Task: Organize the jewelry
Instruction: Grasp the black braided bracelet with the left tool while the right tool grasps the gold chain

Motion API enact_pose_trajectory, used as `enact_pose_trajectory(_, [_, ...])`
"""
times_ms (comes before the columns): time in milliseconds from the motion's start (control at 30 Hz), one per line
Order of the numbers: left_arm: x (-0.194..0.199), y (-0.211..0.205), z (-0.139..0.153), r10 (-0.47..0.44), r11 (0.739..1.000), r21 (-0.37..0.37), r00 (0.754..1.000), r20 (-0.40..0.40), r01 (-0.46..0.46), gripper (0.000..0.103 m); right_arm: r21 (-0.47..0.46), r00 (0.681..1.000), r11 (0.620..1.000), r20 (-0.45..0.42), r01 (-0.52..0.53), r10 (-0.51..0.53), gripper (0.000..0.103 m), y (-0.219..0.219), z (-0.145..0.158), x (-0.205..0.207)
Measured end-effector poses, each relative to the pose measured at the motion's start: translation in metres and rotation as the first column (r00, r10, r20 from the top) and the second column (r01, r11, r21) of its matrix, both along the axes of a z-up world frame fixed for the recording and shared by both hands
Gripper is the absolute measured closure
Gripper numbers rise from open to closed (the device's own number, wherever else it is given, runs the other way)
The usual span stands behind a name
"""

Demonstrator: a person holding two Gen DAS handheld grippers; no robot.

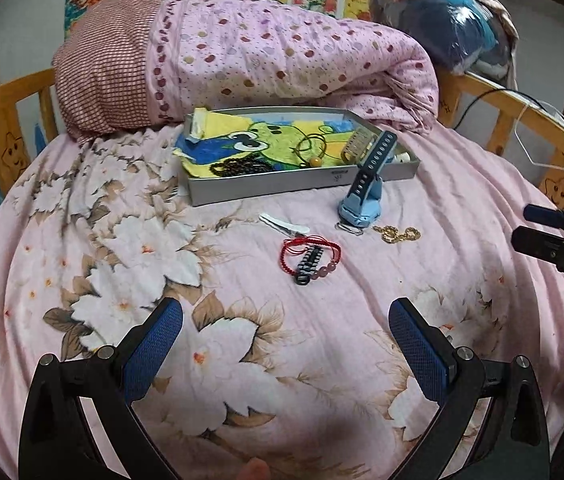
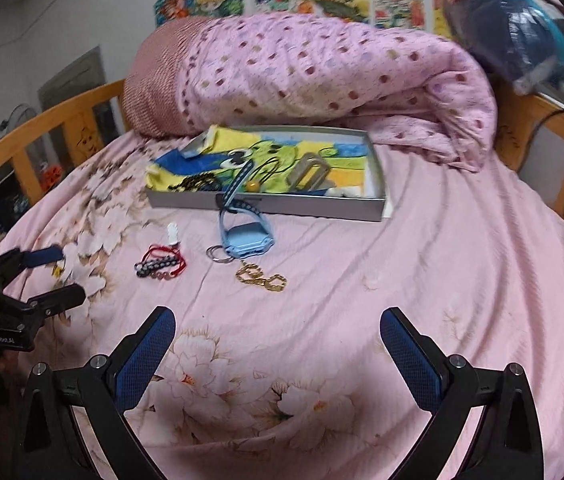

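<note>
While both tools hang over the near bedsheet, items sit as follows:

Left gripper (image 1: pixel 286 316): fingers spread wide apart, nothing between the blue pads (image 1: pixel 153 344); over the flower print, near side of the bed.

Right gripper (image 2: pixel 277 326): fingers also wide apart and empty; seen in the left view as dark fingers at the far right edge.

Tray (image 1: pixel 265 190): shallow grey box, far centre of the bedsheet (image 1: pixel 462 208), lined with a yellow-green-blue cartoon cloth (image 1: pixel 241 136); its far side is close to the rolled quilt (image 1: pixel 282 56).

In tray: dark bead bracelet (image 1: pixel 237 167) at near left; thin cord loop with an amber bead (image 1: pixel 315 162) in the middle; gold-toned comb-like clip (image 1: pixel 356 145) to the right.

Blue watch (image 1: pixel 358 210): pale blue case on the sheet just near of the tray, strap leaning up over the tray's near wall.

Metal rings (image 2: pixel 217 255): just beside the watch case.

Gold chain (image 1: pixel 396 234): on the sheet, right of the watch, bunched.

White hair clip (image 1: pixel 282 222): on the sheet, near of the tray, left of the watch.

Red string bracelet (image 1: pixel 308 250): near of the clip, lying tangled with a black-and-white beaded piece (image 1: pixel 312 266) and pink beads.

Bed rail (image 1: pixel 5 100): yellow wood, both sides.
</note>
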State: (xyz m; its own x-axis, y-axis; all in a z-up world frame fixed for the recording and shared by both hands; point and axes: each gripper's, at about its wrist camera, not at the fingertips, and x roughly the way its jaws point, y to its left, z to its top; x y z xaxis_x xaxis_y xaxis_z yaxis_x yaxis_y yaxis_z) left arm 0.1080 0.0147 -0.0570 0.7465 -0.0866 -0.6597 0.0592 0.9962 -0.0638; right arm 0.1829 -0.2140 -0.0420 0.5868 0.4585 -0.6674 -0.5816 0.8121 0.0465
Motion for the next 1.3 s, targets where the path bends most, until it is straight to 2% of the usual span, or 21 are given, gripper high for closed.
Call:
enact_pose_trajectory(200, [0.015,-0.004,-0.005,-0.037,0.999,0.0,0.999,0.008,0.037,0.003,0.004,0.998,0.999,-0.028,-0.053,0.053,0.0,0.007,-0.016,0.029])
enact_pose_trajectory(267, [0.02,-0.006,-0.006,-0.043,0.999,0.002,0.999,0.012,0.043,0.005,0.013,0.997,0.998,-0.033,-0.065,0.065,0.004,0.009,-0.02,0.038])
enact_pose_trajectory(367, [0.03,-0.008,-0.008,-0.063,0.998,0.008,0.998,0.009,0.062,0.019,0.016,0.995,0.996,-0.038,-0.089,0.089,0.012,0.017,-0.028,0.054])
enact_pose_trajectory(433, [0.038,-0.01,-0.011,-0.08,0.997,0.009,0.997,-0.003,0.08,0.033,0.019,0.993,0.994,-0.044,-0.109,0.11,0.016,0.023,-0.033,0.061])
enact_pose_trajectory(567, [0.049,-0.01,-0.018,-0.101,0.995,0.007,0.994,-0.029,0.101,0.048,0.006,0.986,0.988,-0.056,-0.154,0.154,0.03,0.036,-0.044,0.07])
enact_pose_trajectory(700, [0.06,-0.009,-0.028,-0.11,0.994,0.005,0.991,-0.074,0.111,0.068,-0.001,0.976,0.98,-0.083,-0.2,0.199,0.039,0.047,-0.054,0.077])
enact_pose_trajectory(833, [0.063,-0.009,-0.034,-0.114,0.993,0.01,0.989,-0.097,0.115,0.075,-0.026,0.971,0.975,-0.103,-0.219,0.215,0.049,0.054,-0.064,0.079])
enact_pose_trajectory(900, [0.066,-0.01,-0.037,-0.114,0.993,0.011,0.988,-0.108,0.116,0.08,-0.022,0.97,0.975,-0.11,-0.22,0.216,0.05,0.055,-0.066,0.081])
enact_pose_trajectory(1033, [0.068,-0.009,-0.039,-0.103,0.994,0.015,0.988,-0.112,0.105,0.082,-0.034,0.967,0.971,-0.108,-0.237,0.232,0.057,0.062,-0.067,0.083])
enact_pose_trajectory(1100, [0.069,-0.009,-0.04,-0.101,0.994,0.019,0.988,-0.112,0.104,0.086,-0.048,0.965,0.969,-0.112,-0.242,0.235,0.059,0.065,-0.069,0.084])
enact_pose_trajectory(1233, [0.07,-0.009,-0.039,-0.1,0.994,0.019,0.989,-0.112,0.103,0.09,-0.054,0.964,0.967,-0.112,-0.248,0.241,0.078,0.066,-0.069,0.083])
enact_pose_trajectory(1300, [0.069,-0.01,-0.038,-0.099,0.995,0.022,0.989,-0.109,0.102,0.09,-0.051,0.962,0.966,-0.117,-0.255,0.248,0.081,0.066,-0.069,0.081])
